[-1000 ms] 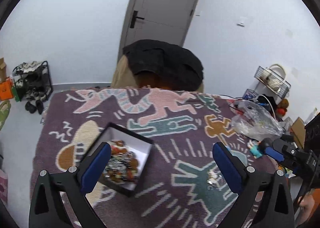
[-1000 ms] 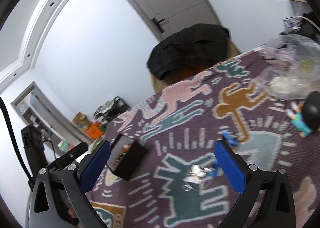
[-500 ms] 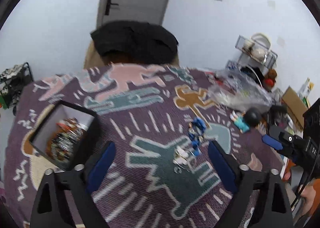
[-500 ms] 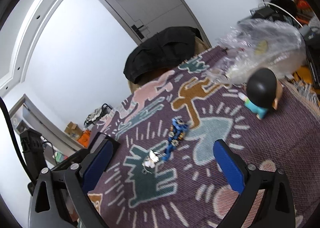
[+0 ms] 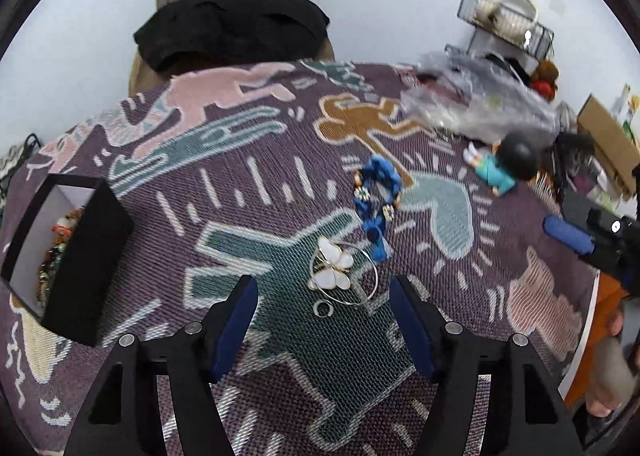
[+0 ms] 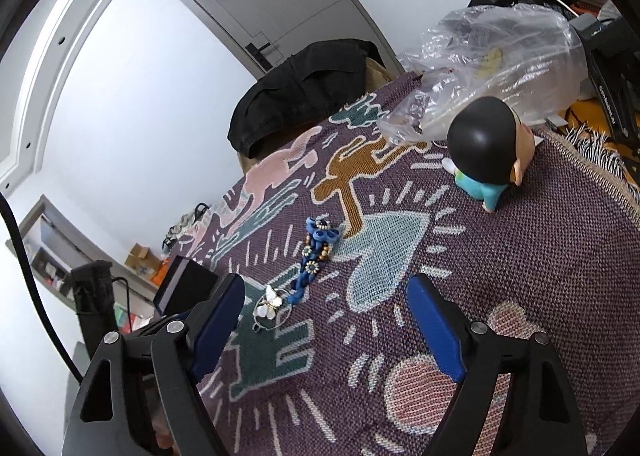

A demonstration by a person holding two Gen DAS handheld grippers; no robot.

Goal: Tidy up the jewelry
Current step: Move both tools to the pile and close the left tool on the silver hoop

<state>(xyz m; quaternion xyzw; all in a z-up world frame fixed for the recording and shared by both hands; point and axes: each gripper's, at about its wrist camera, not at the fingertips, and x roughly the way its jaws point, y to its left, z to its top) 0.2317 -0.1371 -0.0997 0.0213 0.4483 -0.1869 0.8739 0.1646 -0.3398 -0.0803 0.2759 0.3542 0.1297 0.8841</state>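
A white butterfly bangle (image 5: 333,269) and a small silver ring (image 5: 322,309) lie on the patterned rug, with a blue beaded bracelet (image 5: 376,196) just beyond them. My left gripper (image 5: 323,318) is open and empty, its fingers on either side of the ring and just short of the butterfly piece. A black jewelry box (image 5: 86,252) with beaded pieces inside stands at the left. In the right wrist view the butterfly bangle (image 6: 270,306) and blue bracelet (image 6: 314,261) lie ahead to the left of my right gripper (image 6: 326,318), which is open and empty above the rug.
A doll figure with a black head (image 5: 506,164) (image 6: 486,150) lies at the right, next to a clear plastic bag (image 5: 476,108) (image 6: 496,60). A chair draped with a black garment (image 5: 232,28) stands behind the table. The rug's fringed edge (image 6: 600,160) is at the right.
My left gripper has swung right from the box and moved down close to the butterfly bangle and ring. My right gripper has moved nearer the doll and lower over the rug.
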